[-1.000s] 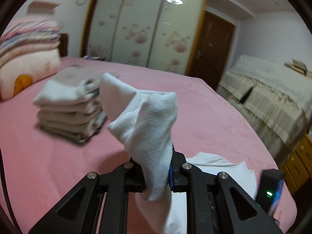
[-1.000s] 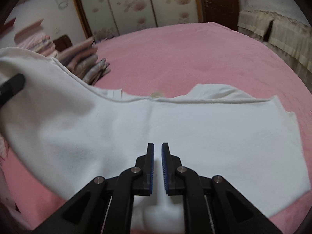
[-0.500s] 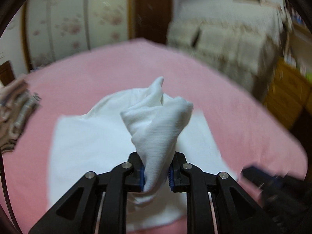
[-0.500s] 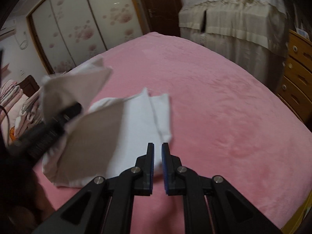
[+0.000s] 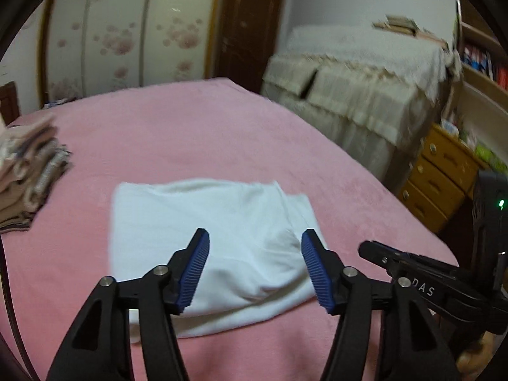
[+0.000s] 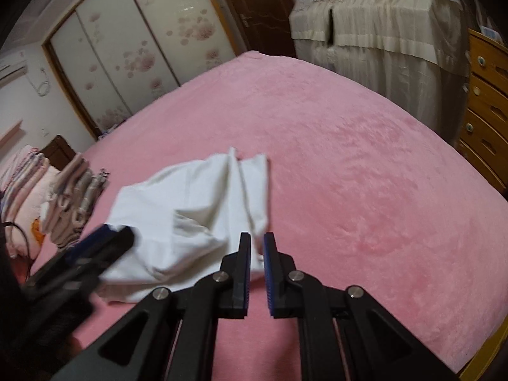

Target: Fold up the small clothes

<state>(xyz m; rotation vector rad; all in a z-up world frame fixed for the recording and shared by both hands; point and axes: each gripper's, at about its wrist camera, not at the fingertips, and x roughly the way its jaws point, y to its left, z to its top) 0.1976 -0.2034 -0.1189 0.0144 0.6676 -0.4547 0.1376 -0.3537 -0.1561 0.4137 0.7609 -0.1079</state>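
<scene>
White garment lay folded on the pink bed, released by both grippers.

The left gripper (image 5: 255,265) stood with its jaws spread wide and nothing between them, over the near edge of the white garment (image 5: 203,231), which rested in a rough rectangle on the pink bedspread (image 5: 197,133). The right gripper (image 6: 257,271) had its jaws drawn nearly together with only a narrow gap, gripping nothing, just beside the garment's near right corner. A stack of folded clothes (image 5: 27,171) sat at the far left, cut off by the frame edge and blurred. A wooden drawer chest (image 5: 441,174) stood to the right, its drawers shut, contents hidden. The garment's lower layers were concealed under the top fold.
</scene>
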